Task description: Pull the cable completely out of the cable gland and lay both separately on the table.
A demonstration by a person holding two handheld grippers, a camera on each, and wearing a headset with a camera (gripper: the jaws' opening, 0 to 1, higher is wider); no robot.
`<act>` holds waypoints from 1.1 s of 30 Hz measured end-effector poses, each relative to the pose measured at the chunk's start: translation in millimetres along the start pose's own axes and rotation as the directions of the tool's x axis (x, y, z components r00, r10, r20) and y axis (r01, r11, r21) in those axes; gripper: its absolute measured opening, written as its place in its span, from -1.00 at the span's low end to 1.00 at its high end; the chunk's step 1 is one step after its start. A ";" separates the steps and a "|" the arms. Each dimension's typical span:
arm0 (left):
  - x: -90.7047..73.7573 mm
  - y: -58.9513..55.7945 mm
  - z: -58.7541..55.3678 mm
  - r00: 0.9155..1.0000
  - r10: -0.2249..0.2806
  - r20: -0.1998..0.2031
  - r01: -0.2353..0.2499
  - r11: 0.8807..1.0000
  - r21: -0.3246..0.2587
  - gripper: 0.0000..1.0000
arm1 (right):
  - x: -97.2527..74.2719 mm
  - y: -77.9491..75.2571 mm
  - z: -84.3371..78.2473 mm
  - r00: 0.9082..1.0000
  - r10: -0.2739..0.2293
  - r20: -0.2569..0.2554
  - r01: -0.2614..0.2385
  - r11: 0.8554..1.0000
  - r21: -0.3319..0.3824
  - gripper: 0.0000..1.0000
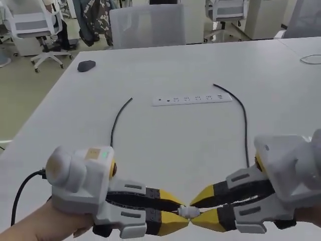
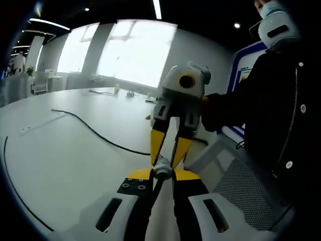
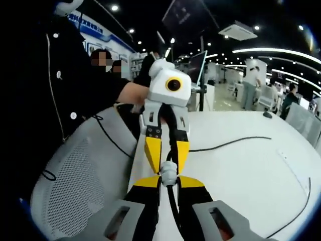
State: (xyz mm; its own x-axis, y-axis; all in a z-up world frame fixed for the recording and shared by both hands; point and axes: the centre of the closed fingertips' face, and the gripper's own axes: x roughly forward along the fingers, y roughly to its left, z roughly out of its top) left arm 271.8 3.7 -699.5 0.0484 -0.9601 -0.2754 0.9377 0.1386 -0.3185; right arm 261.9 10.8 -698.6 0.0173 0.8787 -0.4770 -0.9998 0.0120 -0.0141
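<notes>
A small white cable gland [image 1: 189,212] hangs just above the white table [image 1: 165,140] at the near edge. My left gripper [image 1: 181,215] and right gripper [image 1: 196,211] meet tip to tip there, both shut on it. In the left gripper view the gland [image 2: 161,170] sits between my own yellow tips, and the right gripper [image 2: 168,155] comes down onto it. A short black stretch of cable runs back between each gripper's jaws. The right gripper view shows the gland [image 3: 169,173] with the left gripper [image 3: 167,160] opposite. The black cable [image 1: 114,123] lies on the table, curving away to the left and to the right.
A white power strip [image 1: 192,99] lies across the middle of the table, and a dark mouse [image 1: 86,65] rests at the far left. Office chairs [image 1: 145,25] stand beyond the far edge. A thin white wire [image 1: 311,59] lies at the far right.
</notes>
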 end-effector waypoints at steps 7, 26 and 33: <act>0.2 0.9 -2.4 1.000 0.000 0.003 0.001 0.999 -0.043 -0.70 | 2.5 0.8 -3.6 0.999 -0.029 -0.025 0.026 0.994 -0.110 -0.86; -2.2 1.6 -3.7 1.000 0.014 0.001 -0.014 1.000 -0.002 -0.70 | -2.1 -4.5 -16.9 0.998 -0.034 -0.061 0.035 0.999 0.016 -0.94; -2.8 1.1 -4.8 1.000 0.023 0.000 -0.023 1.000 -0.005 -0.70 | 0.2 -2.5 -16.4 0.996 -0.071 -0.056 0.068 0.996 -0.056 -1.00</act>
State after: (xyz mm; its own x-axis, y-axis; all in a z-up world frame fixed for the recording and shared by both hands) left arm 271.0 7.7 -703.5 0.0703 -0.9567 -0.2824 0.9347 0.1621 -0.3164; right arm 264.4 3.2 -713.1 0.0890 0.8476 -0.5231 -0.9943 0.0451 -0.0962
